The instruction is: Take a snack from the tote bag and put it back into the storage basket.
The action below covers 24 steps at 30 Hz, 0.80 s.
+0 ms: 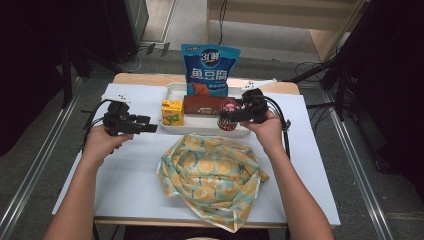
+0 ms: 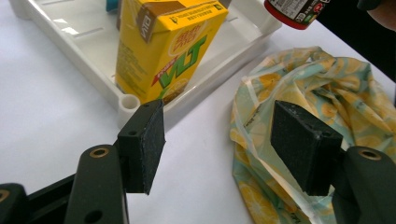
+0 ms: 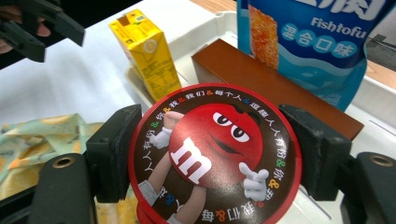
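Two grippers in play, and my right gripper [image 3: 212, 154] is the busy one: its black foam-faced pads are clamped on either side of a round red-rimmed candy tub [image 3: 212, 156], glossy lid facing the camera with a cartoon character printed on it. From the high view I see that tub [image 1: 228, 114] held over the front rim of the white plastic tray [image 1: 172, 90], toward the tray's right end. My left gripper [image 2: 224, 144] has its jaws spread wide, nothing between them, poised above bare white tabletop [image 1: 125, 175] near the tray's front left corner. Inside the tray, a boxy yellow drink carton [image 2: 163, 46] stands upright at the left end, a long flat brown box [image 3: 266, 81] lies beside it, and a shiny blue snack pouch [image 1: 210, 67] stands tall along the back. Crumpled in front of the tray, near the table's front edge, lies a soft thin bag [image 1: 212, 172] with a lemon print, open and wrinkled.
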Tool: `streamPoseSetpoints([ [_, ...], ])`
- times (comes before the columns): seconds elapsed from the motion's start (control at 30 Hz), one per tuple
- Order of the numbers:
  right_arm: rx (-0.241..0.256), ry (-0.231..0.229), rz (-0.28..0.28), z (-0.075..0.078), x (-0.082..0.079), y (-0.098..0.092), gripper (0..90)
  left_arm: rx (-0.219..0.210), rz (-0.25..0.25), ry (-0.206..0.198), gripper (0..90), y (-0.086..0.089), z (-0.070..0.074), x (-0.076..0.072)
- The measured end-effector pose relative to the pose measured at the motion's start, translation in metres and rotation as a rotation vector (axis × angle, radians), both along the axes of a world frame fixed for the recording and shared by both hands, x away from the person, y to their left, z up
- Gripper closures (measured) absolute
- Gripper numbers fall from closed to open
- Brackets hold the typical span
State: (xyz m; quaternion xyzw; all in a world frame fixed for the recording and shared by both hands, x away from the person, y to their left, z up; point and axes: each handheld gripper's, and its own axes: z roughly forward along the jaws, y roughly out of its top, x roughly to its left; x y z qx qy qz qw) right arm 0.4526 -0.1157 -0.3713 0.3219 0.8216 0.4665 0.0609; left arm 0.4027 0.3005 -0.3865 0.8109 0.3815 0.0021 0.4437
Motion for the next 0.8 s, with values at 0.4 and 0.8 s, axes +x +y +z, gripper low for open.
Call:
streamPoseSetpoints([
  [0.4,-0.005,0.006,-0.046,-0.016,0.016,-0.003,26.8,0.002,-0.007,0.008,35.8,0.003,-0.002,-0.009],
  [0.8,-0.014,0.0,-0.095,-0.029,0.027,-0.002,26.8,0.013,-0.015,0.013,35.8,0.001,-0.005,-0.014],
])
